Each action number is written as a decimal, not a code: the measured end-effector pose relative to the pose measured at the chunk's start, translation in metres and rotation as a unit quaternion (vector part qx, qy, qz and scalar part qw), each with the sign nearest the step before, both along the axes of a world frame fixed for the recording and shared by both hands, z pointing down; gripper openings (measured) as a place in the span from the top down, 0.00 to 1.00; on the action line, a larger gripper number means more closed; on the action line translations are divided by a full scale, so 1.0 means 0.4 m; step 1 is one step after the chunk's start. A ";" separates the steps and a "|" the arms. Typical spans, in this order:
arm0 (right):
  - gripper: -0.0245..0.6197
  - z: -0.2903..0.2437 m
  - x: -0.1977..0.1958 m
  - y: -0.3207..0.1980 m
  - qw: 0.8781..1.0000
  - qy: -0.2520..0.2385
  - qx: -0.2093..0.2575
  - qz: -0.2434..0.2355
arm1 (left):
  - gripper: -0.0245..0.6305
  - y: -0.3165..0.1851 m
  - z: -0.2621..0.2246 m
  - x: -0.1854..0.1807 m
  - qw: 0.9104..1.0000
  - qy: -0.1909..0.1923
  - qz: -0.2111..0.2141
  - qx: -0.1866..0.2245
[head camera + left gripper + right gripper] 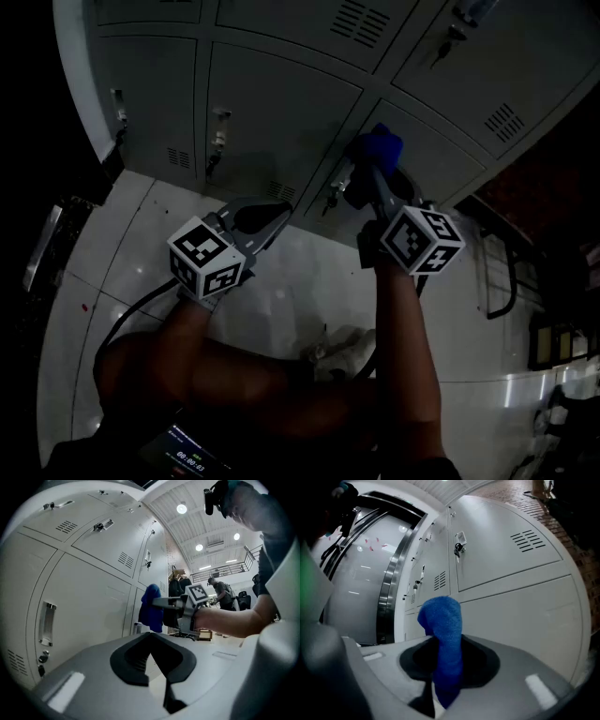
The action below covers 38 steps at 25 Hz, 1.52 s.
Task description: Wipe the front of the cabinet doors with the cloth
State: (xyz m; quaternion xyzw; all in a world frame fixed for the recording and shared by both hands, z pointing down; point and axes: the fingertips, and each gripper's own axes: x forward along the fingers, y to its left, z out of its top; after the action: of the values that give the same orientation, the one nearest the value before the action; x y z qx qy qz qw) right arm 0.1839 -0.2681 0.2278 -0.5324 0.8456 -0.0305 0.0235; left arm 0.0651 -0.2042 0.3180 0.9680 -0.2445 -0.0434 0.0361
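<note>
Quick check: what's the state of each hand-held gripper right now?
Left hand-held gripper: closed, nothing between its jaws.
Right hand-held gripper: closed on the blue cloth.

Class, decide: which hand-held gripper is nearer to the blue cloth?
Right. The right hand-held gripper is shut on the blue cloth. The left hand-held gripper holds nothing and sits apart, to the cloth's left and lower in the head view.

A glossy pale tiled floor (281, 300) spread below, a small lit screen (187, 457) showed near its bottom edge, a brick wall (525, 187) rose at its right edge, round ceiling lights (182, 509) glowed overhead, and a person (220, 591) stood far back.
</note>
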 end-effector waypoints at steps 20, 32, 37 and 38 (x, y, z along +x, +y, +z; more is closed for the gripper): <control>0.80 -0.045 0.150 -0.088 0.997 -0.022 -0.032 0.065 | 0.96 0.002 0.007 0.011 1.000 -0.003 0.010 0.003; 0.80 -0.051 0.490 0.005 0.981 -0.027 -0.034 0.189 | 0.96 0.006 0.024 0.028 1.000 -0.018 0.017 0.003; 0.80 -0.044 0.594 0.036 0.973 -0.037 -0.036 0.224 | 0.96 0.008 0.029 0.033 1.000 -0.023 0.019 0.004; 0.80 -0.040 0.607 0.040 0.972 -0.039 -0.037 0.229 | 0.96 0.008 0.029 0.033 1.000 -0.023 0.019 0.003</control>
State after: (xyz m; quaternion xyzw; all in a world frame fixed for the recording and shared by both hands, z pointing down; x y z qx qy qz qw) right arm 0.4269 -0.2522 0.2116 -0.7109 0.6979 -0.0764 0.0426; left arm 0.0783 -0.2012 0.3295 0.9733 -0.2268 -0.0211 0.0279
